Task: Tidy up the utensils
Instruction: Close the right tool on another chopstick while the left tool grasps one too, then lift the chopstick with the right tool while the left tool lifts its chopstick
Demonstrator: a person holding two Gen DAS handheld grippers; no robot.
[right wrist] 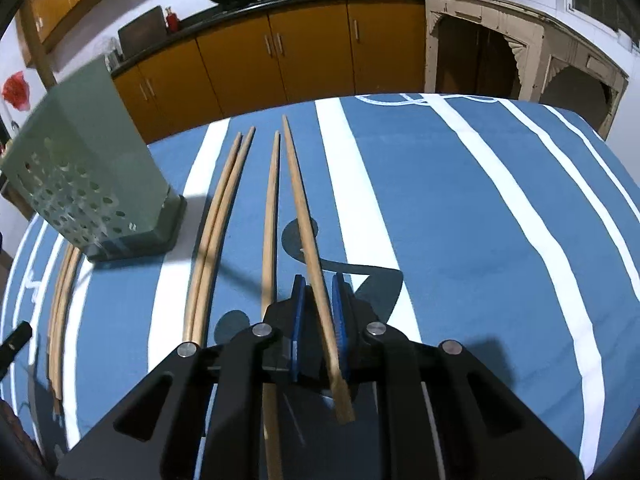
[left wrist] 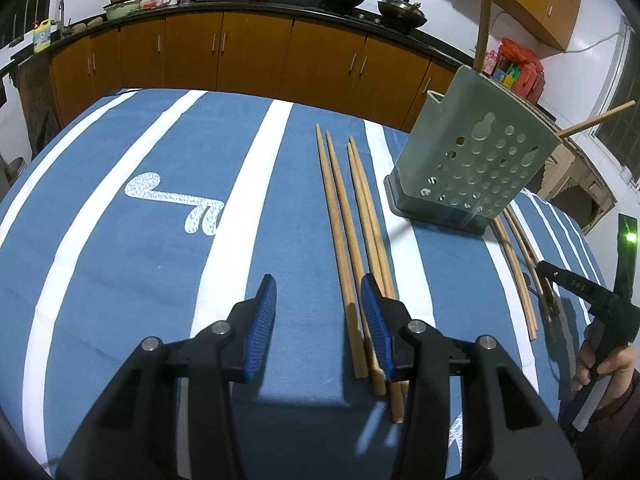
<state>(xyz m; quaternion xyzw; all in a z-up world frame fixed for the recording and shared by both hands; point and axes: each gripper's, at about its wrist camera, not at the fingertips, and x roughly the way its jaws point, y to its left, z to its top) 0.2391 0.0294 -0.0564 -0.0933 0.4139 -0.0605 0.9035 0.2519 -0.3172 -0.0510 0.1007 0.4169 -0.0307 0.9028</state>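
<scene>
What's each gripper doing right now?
Left gripper: open, holding nothing.
Right gripper: shut on a chopstick.

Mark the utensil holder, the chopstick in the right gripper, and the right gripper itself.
utensil holder (left wrist: pixel 476 160), left wrist view, on its perforated front wall.
held chopstick (right wrist: pixel 302 216), right wrist view, on its shaft ahead of the pads.
right gripper (right wrist: pixel 320 284), right wrist view, midway between its fingertips.

matt wooden chopsticks, cloth tablecloth

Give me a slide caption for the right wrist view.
Right gripper clamps one wooden chopstick above the striped blue cloth, beside the perforated green holder.
</scene>
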